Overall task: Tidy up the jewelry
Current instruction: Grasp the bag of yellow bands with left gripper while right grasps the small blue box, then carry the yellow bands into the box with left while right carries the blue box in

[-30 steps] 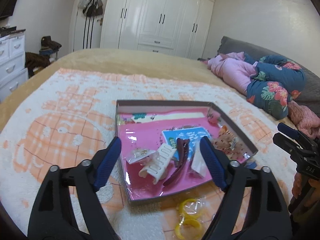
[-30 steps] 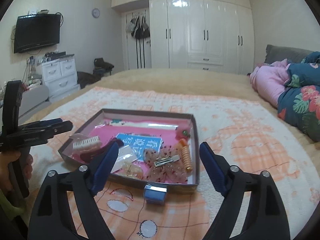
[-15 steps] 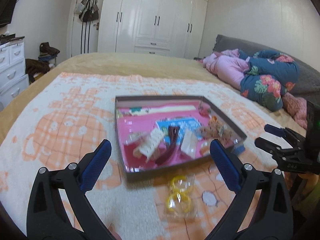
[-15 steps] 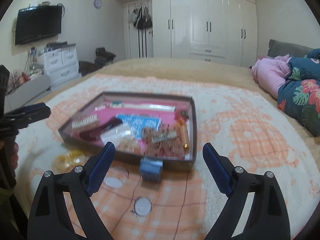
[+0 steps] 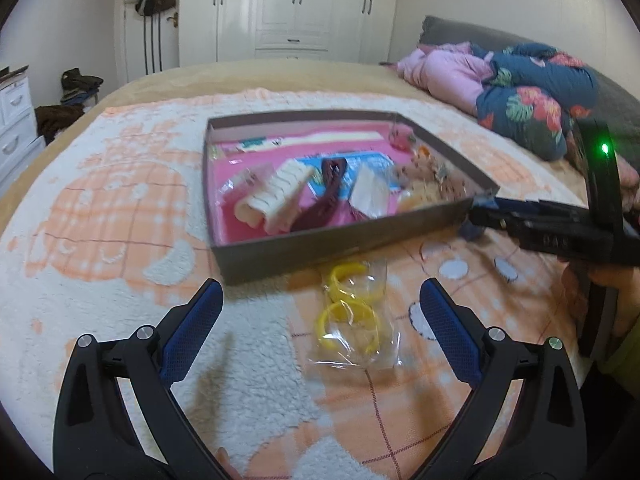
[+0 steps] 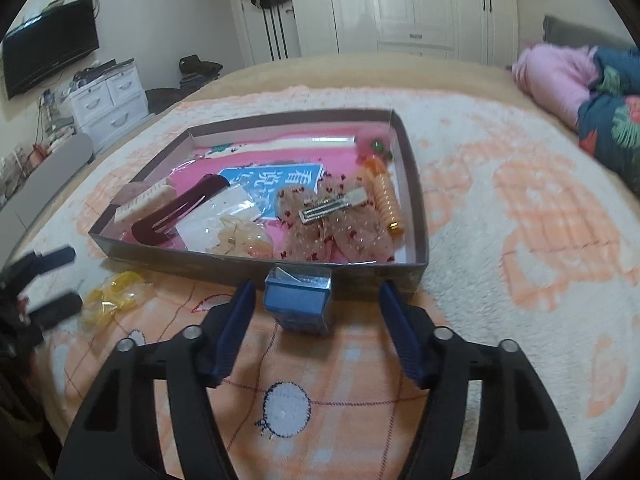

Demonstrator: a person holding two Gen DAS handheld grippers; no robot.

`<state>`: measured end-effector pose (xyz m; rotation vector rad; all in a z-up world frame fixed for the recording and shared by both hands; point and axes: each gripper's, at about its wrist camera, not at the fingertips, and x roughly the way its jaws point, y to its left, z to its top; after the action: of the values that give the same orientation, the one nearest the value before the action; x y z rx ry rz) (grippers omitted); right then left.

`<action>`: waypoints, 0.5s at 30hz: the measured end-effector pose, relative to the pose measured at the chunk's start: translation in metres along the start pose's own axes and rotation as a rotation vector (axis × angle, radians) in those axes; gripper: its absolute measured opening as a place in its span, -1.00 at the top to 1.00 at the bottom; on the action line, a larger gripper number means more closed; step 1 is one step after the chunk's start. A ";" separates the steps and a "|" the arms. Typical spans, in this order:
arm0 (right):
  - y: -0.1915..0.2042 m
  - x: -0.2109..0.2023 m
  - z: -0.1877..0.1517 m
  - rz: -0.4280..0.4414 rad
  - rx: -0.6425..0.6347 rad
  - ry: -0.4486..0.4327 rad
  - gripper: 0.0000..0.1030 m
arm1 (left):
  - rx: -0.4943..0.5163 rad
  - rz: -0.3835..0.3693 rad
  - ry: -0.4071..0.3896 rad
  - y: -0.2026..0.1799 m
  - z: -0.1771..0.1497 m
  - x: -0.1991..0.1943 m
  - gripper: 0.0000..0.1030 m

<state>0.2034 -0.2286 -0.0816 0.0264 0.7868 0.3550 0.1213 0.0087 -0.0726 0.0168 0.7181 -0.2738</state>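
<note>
Jewelry tray [image 6: 416, 216]: one shallow rectangular cardboard box, dark outer walls, pink glossy liner, sitting on a fuzzy white-and-orange blanket [image 6: 520, 240] spread over the bed. Inside, counted from the right wrist view: one cream ribbed claw clip [image 6: 138, 205], one maroon hair fork-style clip [image 6: 176, 208], one metal snap clip [image 6: 334, 208] lying on a heap of translucent pink beaded pieces [image 6: 340, 236], one orange coiled spiral tie [image 6: 386, 200], one pink fuzzy ornament with a green bead [image 6: 374, 146], one blue printed card [image 6: 272, 180], one small clear packet [image 6: 218, 218], one pale yellowish clip [image 6: 240, 240]. The exact number of beaded pieces is unclear.

Outside the tray, two things: one small blue box [image 6: 298, 298] in clear wrap, touching the tray's near wall, and one clear plastic bag of yellow rings [image 5: 352, 312], at least two rings, just beside the near wall; also seen at left in the right wrist view [image 6: 116, 296], blurred.

Left gripper [image 5: 320, 320]: fingers wide apart, blue textured pads, empty, hovering over the blanket with the ring bag between the tips. Right gripper [image 6: 316, 312]: fingers apart, empty, the blue box between the tips but not touched. The right gripper also shows in the left wrist view [image 5: 552, 232], its tip beside the tray's corner.
</note>
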 end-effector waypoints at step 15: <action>0.016 -0.038 -0.003 0.040 -0.094 -0.098 0.39 | 0.078 -0.063 0.071 -0.025 -0.006 0.010 0.28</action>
<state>0.1723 -0.2258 -0.0551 -0.0281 0.6723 0.4251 0.1182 -0.0176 -0.0815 0.0782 0.7795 -0.3630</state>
